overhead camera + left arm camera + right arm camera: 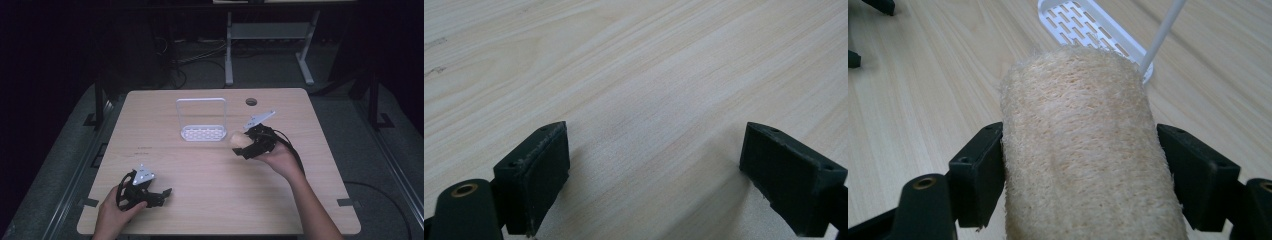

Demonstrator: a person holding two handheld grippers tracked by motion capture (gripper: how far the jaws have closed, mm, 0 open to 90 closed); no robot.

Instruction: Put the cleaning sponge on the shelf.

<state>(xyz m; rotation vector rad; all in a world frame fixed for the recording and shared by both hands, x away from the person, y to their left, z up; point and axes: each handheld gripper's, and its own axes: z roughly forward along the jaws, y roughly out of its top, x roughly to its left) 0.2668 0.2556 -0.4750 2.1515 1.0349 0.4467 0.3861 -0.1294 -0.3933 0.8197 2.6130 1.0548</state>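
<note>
The right gripper [1078, 175] clamps a tan loofah roll [1083, 150] across its width, one black pad pressed into each flank, the fibrous cylinder running lengthwise out past the jaws. In the high view the right gripper [246, 145] carries the loofah roll [238, 140] clear of the table [210, 210], just beside the right end of the white rack [202, 133], a perforated tray with a tall wire hoop. The step in hand appears to be placing the roll into that tray. Maintain clamping pressure; the soft fibre compresses and can slip if the pads relax early. Approach so the protruding end clears the white rack [1093, 27], whose thin upright stands close behind the roll in the right gripper view. Align the roll's long axis with the tray's length, lower until it seats on the perforated base, then release. The left gripper [654, 165] rests low over bare tabletop, jaws spread wide with nothing between them; the left gripper [160, 195] sits near the front left corner, well apart from the rack, and should remain there.
</note>
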